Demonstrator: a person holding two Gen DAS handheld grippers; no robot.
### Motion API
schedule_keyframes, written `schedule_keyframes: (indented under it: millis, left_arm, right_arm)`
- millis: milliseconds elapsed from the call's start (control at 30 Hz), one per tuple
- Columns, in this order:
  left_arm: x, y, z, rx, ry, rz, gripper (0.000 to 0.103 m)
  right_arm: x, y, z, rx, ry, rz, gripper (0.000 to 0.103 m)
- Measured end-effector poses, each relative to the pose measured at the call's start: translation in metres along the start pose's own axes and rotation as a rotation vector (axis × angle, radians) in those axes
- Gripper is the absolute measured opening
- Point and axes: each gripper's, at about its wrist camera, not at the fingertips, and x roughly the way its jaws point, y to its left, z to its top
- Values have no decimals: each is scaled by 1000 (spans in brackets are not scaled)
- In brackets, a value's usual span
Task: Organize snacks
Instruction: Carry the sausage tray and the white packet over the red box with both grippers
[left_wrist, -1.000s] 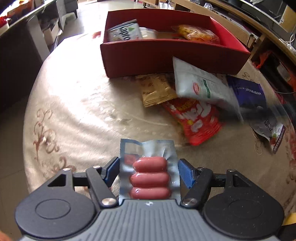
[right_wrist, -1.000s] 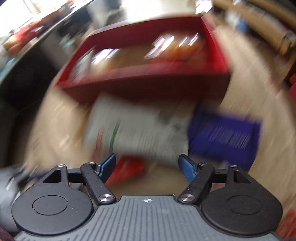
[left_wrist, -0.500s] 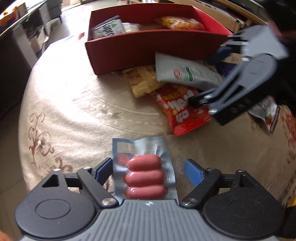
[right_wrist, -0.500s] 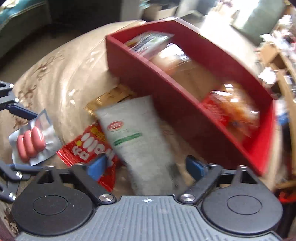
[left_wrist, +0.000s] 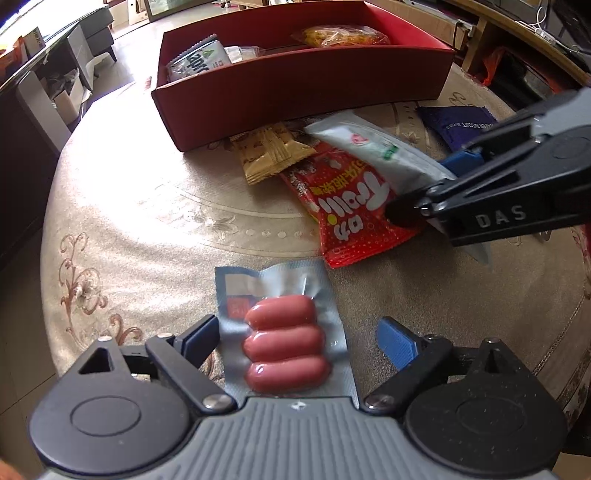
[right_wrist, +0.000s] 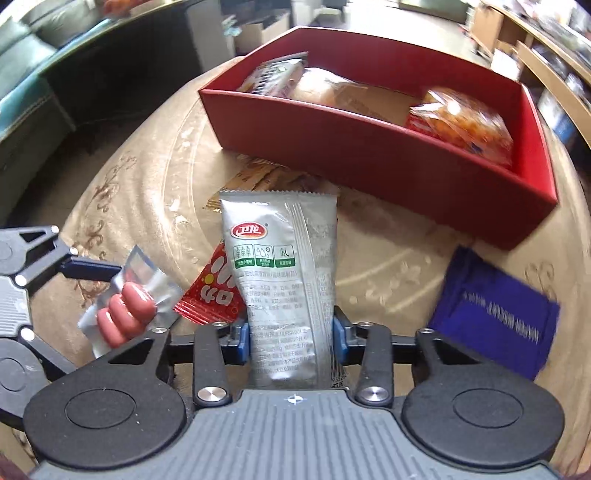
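A sausage pack (left_wrist: 282, 339) lies on the table between the fingers of my left gripper (left_wrist: 295, 341), which is open around it. It also shows in the right wrist view (right_wrist: 125, 306). My right gripper (right_wrist: 291, 341) is shut on the near end of a silver snack pouch (right_wrist: 284, 273), also in the left wrist view (left_wrist: 373, 147). The pouch lies over a red candy pack (left_wrist: 354, 201). The red box (right_wrist: 373, 162) stands behind, holding several snacks.
A tan cracker pack (left_wrist: 269, 151) lies before the box (left_wrist: 295, 88). A dark blue biscuit pack (right_wrist: 495, 314) lies to the right. The round table has a beige cloth (left_wrist: 147, 206). Furniture and shelves surround it.
My right gripper swung in from the right and closed on the silver pouch. My left gripper opened around the sausage pack and drew back a little.
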Motion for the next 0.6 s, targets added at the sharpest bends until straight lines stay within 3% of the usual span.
schedule_keyframes:
  millis: [67,133,400,600]
  left_arm:
    - [-3,1,-1,-5,-1,4,81]
    - [-7,0,-2,-5,-6,6,65]
    - [-17,-7,-7,41,-24,36,64]
    - [-33,-12,-2,67,-91,72,64]
  right_arm:
    - [-4,-1,-5,37,-3,-14,44]
    - [-11,-2,-12,77,-15,-24,43]
    - [-41,14,-38,130,-86,-96,42]
    - [-67,27,-39,111,-180,-164,42]
